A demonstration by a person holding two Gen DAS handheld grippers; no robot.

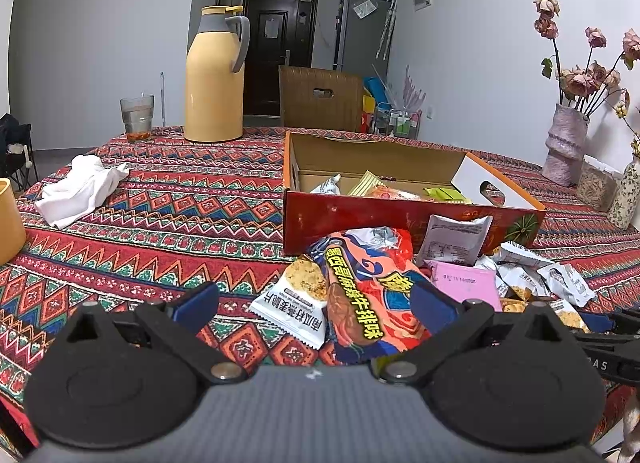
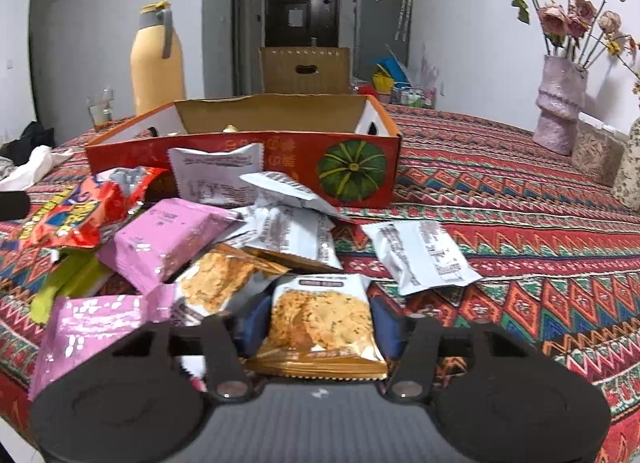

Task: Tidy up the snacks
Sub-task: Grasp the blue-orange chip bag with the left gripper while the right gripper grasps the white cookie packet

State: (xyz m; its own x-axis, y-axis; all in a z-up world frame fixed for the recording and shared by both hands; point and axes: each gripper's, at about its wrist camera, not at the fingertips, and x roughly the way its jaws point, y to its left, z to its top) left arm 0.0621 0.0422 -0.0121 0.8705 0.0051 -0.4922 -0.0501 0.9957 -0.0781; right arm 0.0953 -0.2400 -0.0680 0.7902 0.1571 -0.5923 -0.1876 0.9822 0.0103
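Snacks (image 2: 224, 239) litter patterned tablecloth (image 2: 520, 199); right tongs (image 2: 318, 327) clamp cracker packet (image 2: 320, 319), left tongs (image 1: 316, 303) apart.

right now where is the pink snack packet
In the right wrist view, the pink snack packet lies left of centre in the snack pile, just right of the red-orange bag and in front of the cardboard box.

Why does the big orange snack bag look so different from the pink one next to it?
The orange snack bag is long, with bright pictures and big yellow writing; the pink packet is smaller, squarer and plain. The orange snack bag is crumpled open at its top end; the pink packet looks flat and sealed. The orange snack bag lies between the left gripper's open jaws; the pink packet lies outside them. Both sit in the pile before the red box.
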